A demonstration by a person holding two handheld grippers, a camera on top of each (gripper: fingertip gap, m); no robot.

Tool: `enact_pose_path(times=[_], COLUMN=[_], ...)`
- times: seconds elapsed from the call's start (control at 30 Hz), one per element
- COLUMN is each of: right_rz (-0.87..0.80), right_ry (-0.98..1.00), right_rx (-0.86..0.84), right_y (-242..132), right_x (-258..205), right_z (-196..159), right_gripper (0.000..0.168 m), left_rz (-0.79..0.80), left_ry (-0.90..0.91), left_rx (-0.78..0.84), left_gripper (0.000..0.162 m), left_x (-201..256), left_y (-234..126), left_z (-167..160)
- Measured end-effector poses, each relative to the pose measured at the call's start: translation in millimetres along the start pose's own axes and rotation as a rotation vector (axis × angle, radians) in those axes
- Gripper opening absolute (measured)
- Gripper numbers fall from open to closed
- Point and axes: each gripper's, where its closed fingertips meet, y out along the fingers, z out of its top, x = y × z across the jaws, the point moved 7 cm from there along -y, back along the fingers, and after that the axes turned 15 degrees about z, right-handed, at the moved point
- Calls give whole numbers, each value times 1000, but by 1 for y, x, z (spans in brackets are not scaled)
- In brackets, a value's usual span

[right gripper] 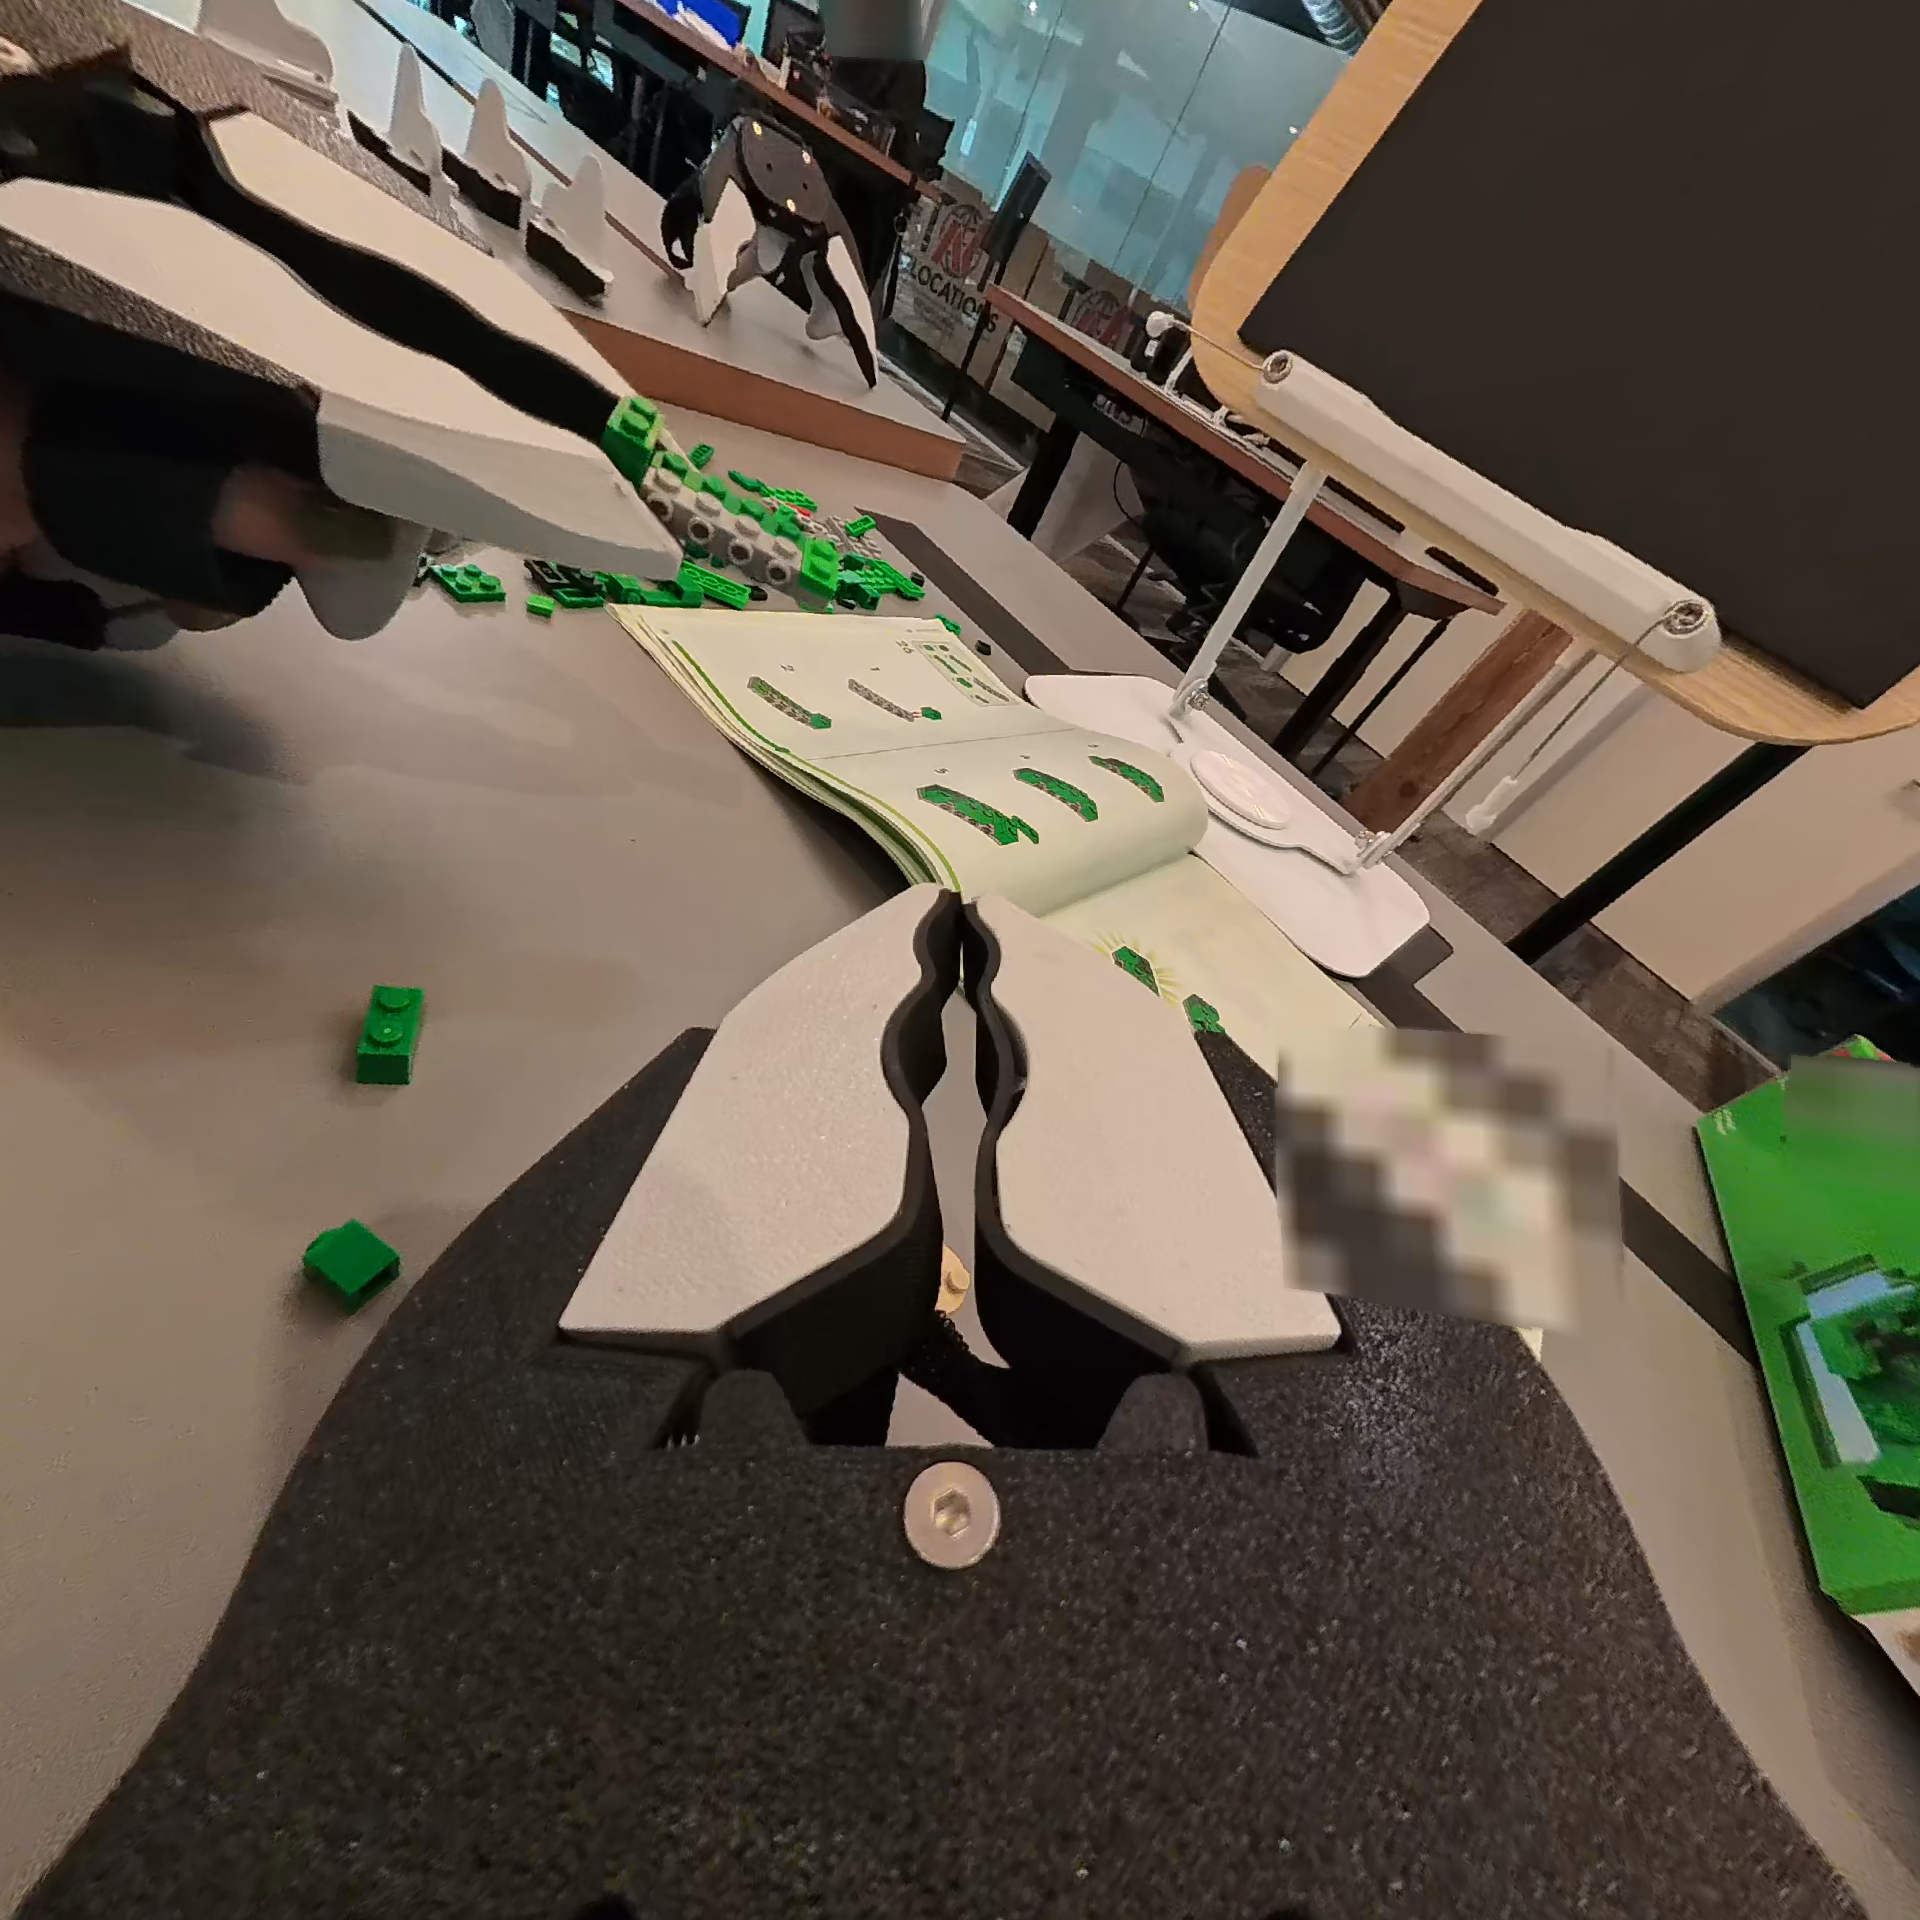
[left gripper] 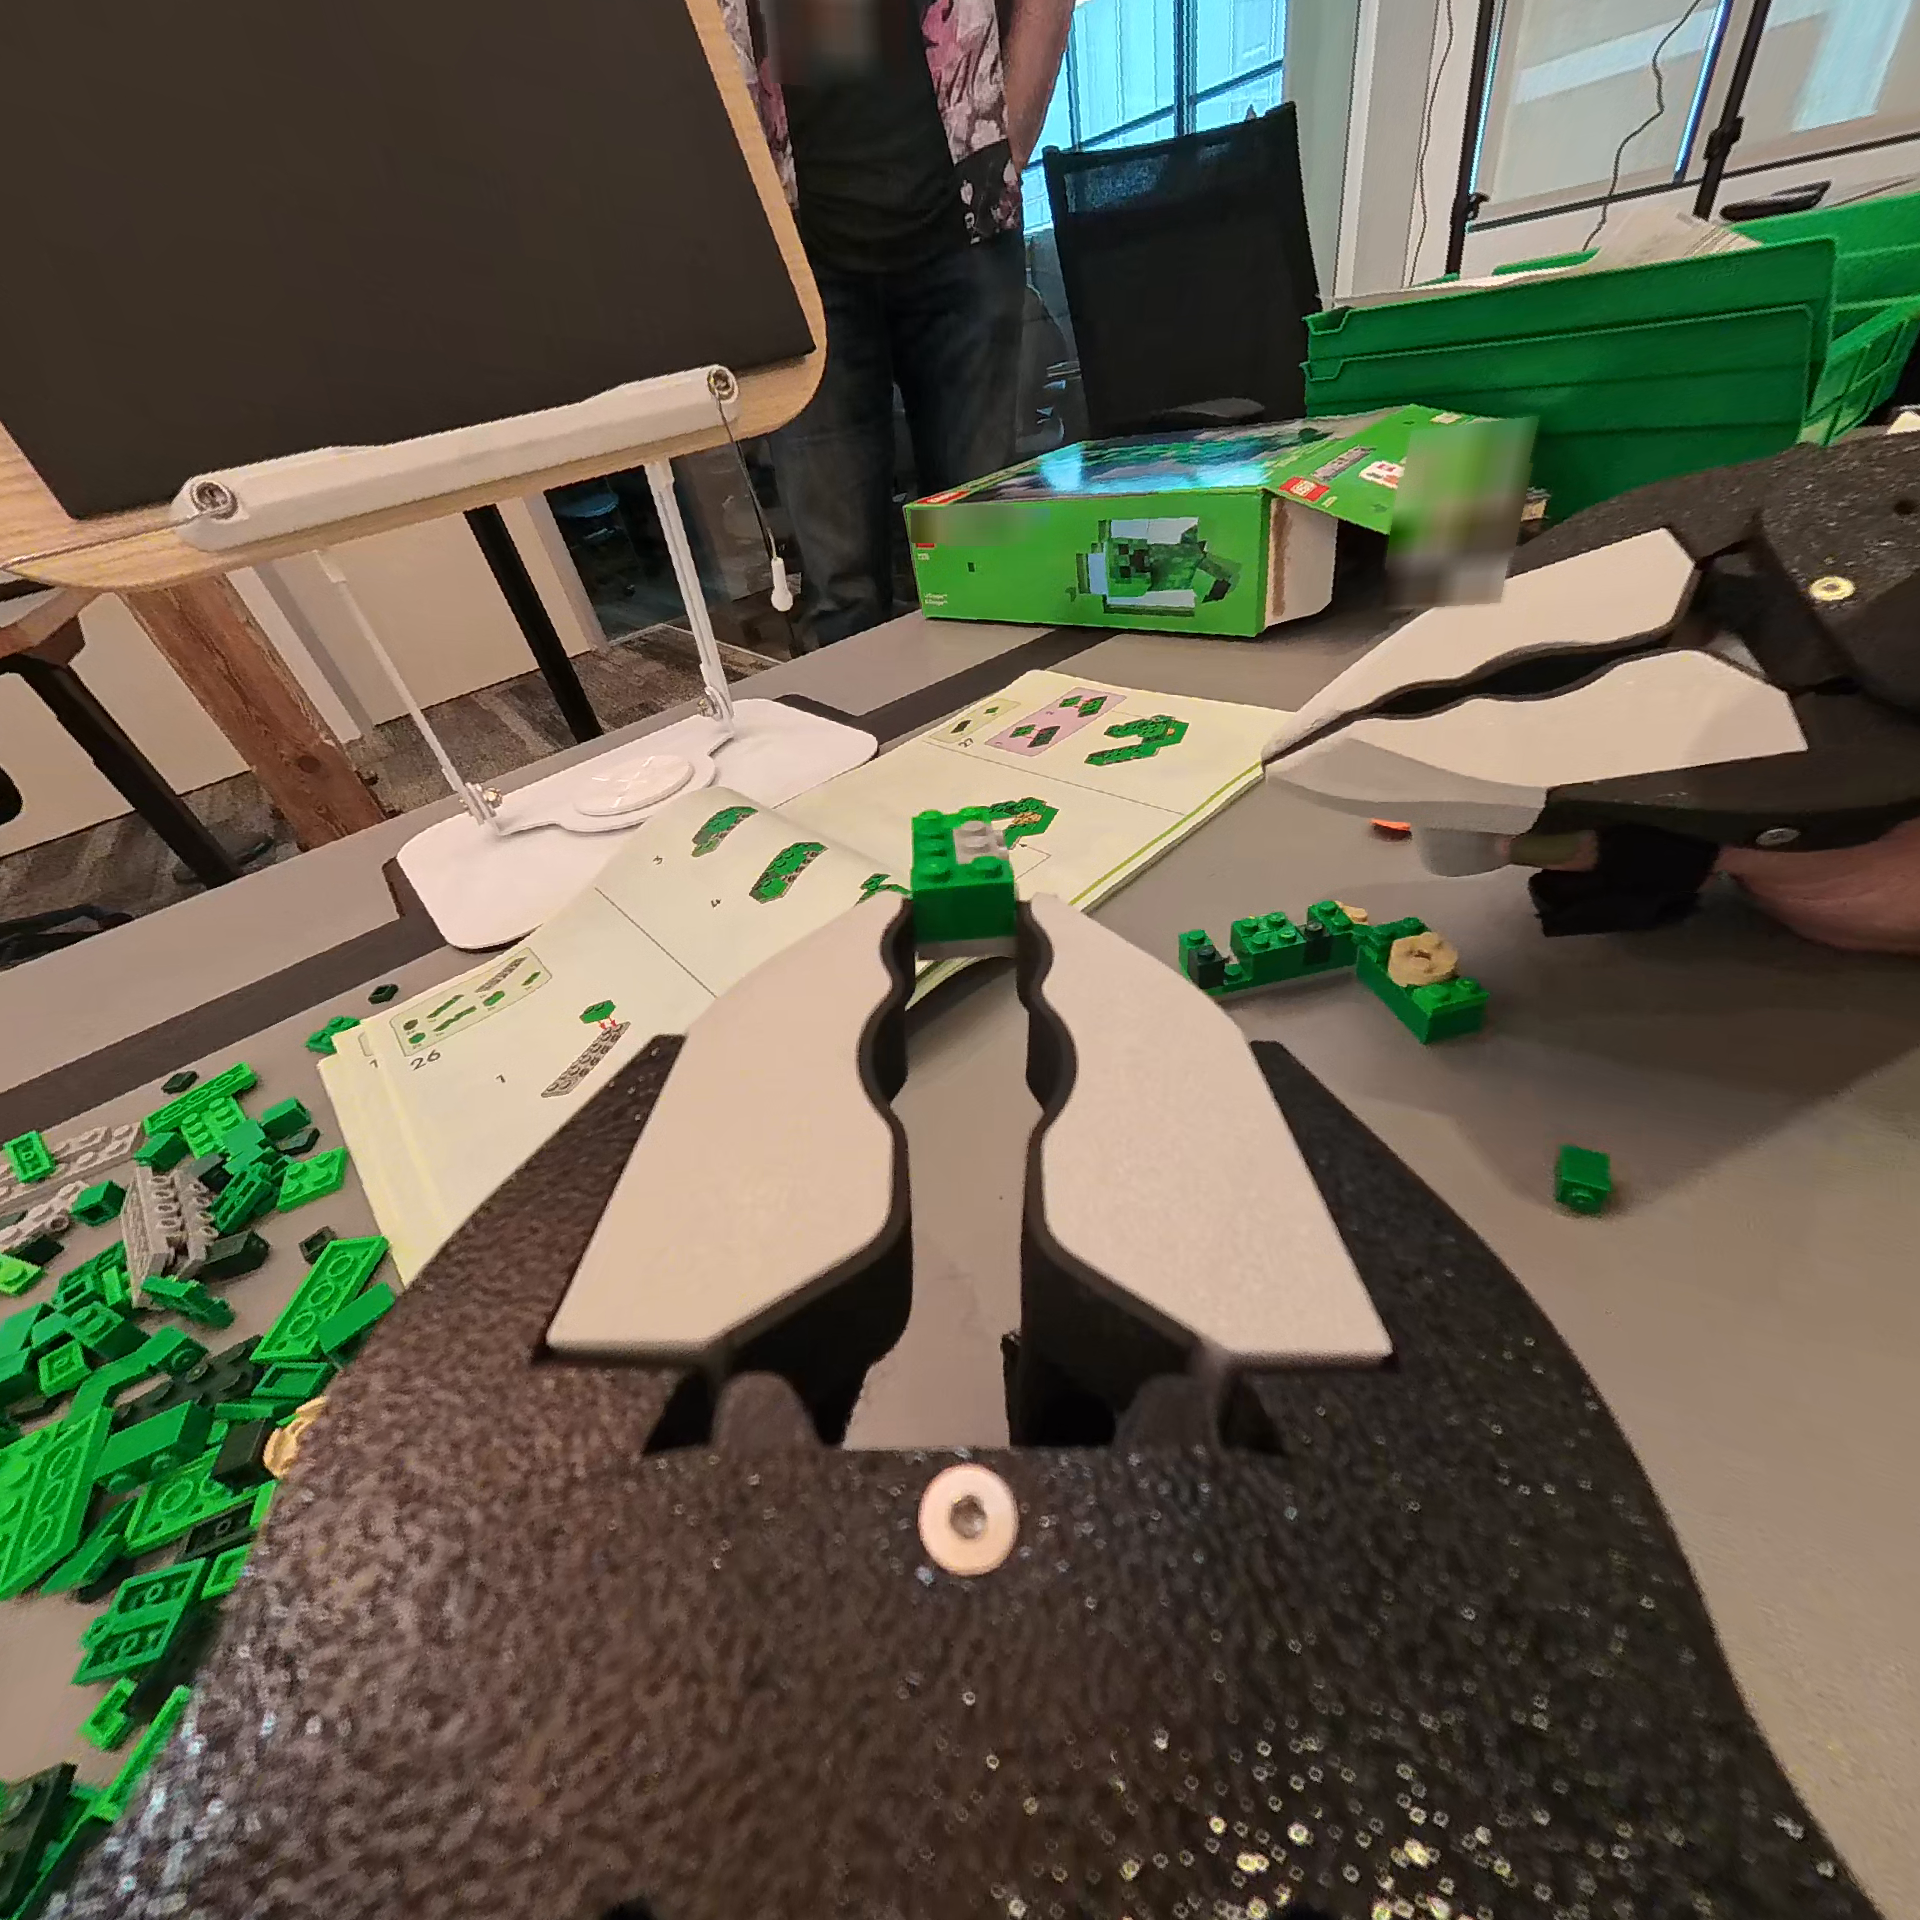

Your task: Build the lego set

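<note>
Bricks stacked green and grey point(left gripper: 961, 878) are being pinched in the left tongs point(left gripper: 966, 920) at frame centre, lifted over the booklet point(left gripper: 1091, 790), probably for comparison. Right tongs point(right gripper: 964, 920) are hanging together, empty, above the worktop point(right gripper: 468, 852).

instruction booklet point(left gripper: 665, 966): small printed step numbers on the open pale-green pages
lego box point(left gripper: 1091, 561): little red brand logo, plus tiny white print on the green side
glass wall sign point(right gripper: 951, 281): big red-and-white lettering, way back
</note>
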Motion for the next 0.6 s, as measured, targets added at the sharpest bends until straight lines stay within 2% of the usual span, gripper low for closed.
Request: enact_pose_path(times=[0.3, 0.37, 0.43, 0.5, 0.6], right_rz=[-20, 71, 279, 360, 152], right_ry=[-12, 2, 114, 185, 199], right_rx=[-43, -110, -189, -164, -67], right_y=[0, -2, -2, -3, -16], right_x=[6, 6, -5, -12, 13], right_z=[3, 14, 20, 25, 27], right_gripper=[0, 0, 0, 0, 0], left_rz=[2, 11, 15, 5, 5], left_ry=[14, 15, 16, 7, 12], left_rx=[-14, -12, -16, -17, -21], left_gripper=[17, 17, 17, 17, 17], left_x=[0, -1, -2, -2, -1], left_y=[1, 1, 1, 1, 1], left_z=[-2, -2, -2, -2, -3])
